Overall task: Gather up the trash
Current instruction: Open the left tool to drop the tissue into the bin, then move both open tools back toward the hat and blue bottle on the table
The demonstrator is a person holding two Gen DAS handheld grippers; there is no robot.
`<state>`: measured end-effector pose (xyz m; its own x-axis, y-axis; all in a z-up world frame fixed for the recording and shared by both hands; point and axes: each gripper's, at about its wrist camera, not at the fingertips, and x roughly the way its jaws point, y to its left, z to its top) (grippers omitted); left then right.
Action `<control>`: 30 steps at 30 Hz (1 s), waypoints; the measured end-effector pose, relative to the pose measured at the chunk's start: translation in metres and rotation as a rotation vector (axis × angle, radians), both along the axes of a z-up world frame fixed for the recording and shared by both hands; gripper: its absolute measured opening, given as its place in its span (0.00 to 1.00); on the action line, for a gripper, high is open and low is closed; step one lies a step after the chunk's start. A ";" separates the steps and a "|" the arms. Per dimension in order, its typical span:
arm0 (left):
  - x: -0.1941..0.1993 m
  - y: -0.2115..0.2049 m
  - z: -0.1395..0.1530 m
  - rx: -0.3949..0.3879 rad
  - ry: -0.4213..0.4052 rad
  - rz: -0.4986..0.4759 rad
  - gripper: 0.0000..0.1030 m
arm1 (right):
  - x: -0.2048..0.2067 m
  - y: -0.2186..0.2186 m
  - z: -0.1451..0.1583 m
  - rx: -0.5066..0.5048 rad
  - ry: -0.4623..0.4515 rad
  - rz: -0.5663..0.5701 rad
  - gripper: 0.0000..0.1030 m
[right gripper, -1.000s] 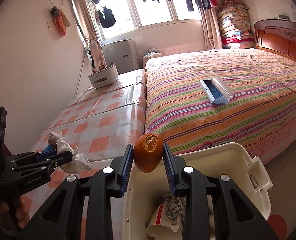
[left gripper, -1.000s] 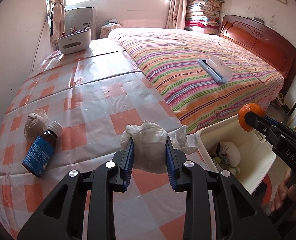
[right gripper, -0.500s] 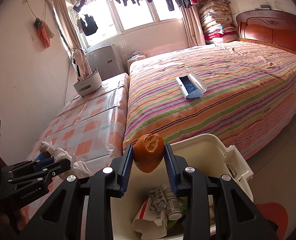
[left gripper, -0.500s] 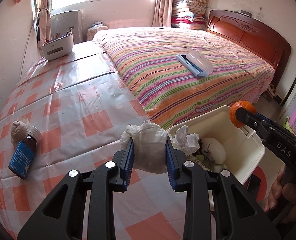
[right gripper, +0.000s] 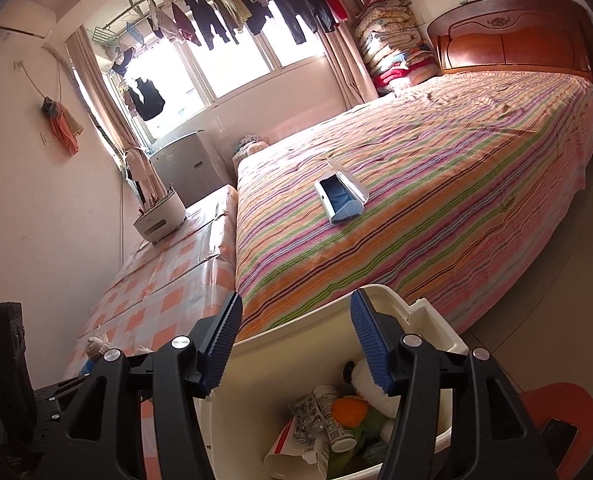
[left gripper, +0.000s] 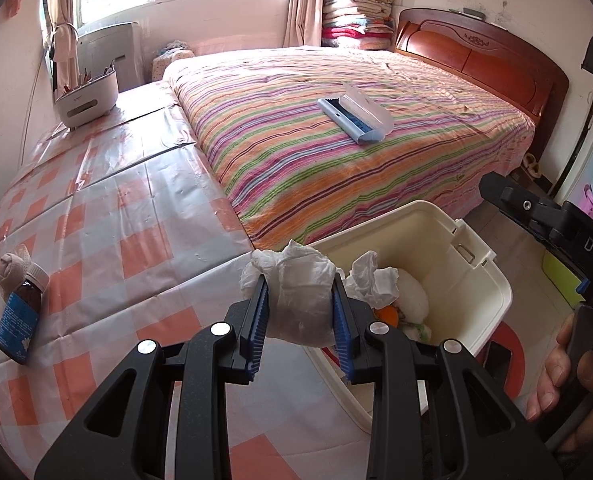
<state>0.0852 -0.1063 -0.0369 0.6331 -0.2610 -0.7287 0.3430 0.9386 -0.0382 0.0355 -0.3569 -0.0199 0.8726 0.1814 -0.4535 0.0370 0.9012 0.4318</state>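
Below our right gripper (right gripper: 296,344) stands the cream plastic bin (right gripper: 436,312), rectangular with a smooth wall and a moulded handle lip. Inside it we see the round orange fruit (right gripper: 349,409) lying on top of a white fluffy soft toy (right gripper: 370,380), a small white cylindrical bottle (right gripper: 336,428), a crinkled foil wrapper (right gripper: 306,416) and a folded white paper package (right gripper: 292,452). The right jaws have just been opening; they stand moderately apart with nothing between their ribbed blue pads, directly above the bin.

Our left gripper (left gripper: 299,316) is closed on the crumpled white tissue wad (left gripper: 300,300), soft and wrinkled, which bulges above the ribbed blue pads. The wad hangs just at the near-left rim of the bin (left gripper: 492,280), to the right of the jaws. To the left of these jaws, on the glossy orange-and-white checked plastic cloth (left gripper: 108,240), lies a brown glass bottle with a blue label (left gripper: 18,320), touching a beige cloth ball (left gripper: 14,264).
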 end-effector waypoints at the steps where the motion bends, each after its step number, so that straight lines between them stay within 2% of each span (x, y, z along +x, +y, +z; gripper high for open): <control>1: 0.000 -0.003 -0.001 0.002 0.002 -0.006 0.28 | -0.001 -0.003 0.001 0.005 -0.007 -0.010 0.54; 12: 0.003 -0.031 -0.007 0.015 0.025 -0.064 0.29 | -0.011 -0.023 0.005 0.047 -0.052 -0.077 0.58; 19: 0.001 -0.043 -0.010 0.028 0.030 -0.094 0.33 | -0.016 -0.026 0.006 0.053 -0.066 -0.094 0.59; 21: 0.000 -0.046 -0.011 0.033 0.027 -0.100 0.37 | -0.016 -0.027 0.006 0.055 -0.068 -0.099 0.59; 22: 0.000 -0.046 -0.011 0.035 0.023 -0.101 0.43 | -0.017 -0.027 0.006 0.055 -0.068 -0.099 0.59; 23: 0.000 -0.047 -0.011 0.035 0.018 -0.099 0.54 | -0.017 -0.027 0.006 0.054 -0.068 -0.100 0.59; 24: -0.001 -0.047 -0.010 0.034 0.010 -0.095 0.60 | -0.017 -0.028 0.006 0.054 -0.067 -0.100 0.59; 25: -0.001 -0.047 -0.009 0.037 0.000 -0.089 0.73 | -0.018 -0.028 0.005 0.056 -0.067 -0.100 0.59; 26: -0.002 -0.047 -0.008 0.041 -0.014 -0.080 0.77 | -0.018 -0.028 0.005 0.057 -0.067 -0.099 0.59; 27: -0.003 -0.046 -0.007 0.046 -0.023 -0.073 0.77 | -0.018 -0.028 0.005 0.055 -0.067 -0.100 0.59; 30: -0.002 -0.045 -0.006 0.062 -0.011 -0.070 0.84 | -0.018 -0.029 0.005 0.057 -0.065 -0.101 0.59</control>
<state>0.0835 -0.1512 -0.0434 0.6231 -0.2599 -0.7377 0.4082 0.9126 0.0233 0.0177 -0.3856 -0.0152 0.9149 0.1147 -0.3870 0.0968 0.8684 0.4863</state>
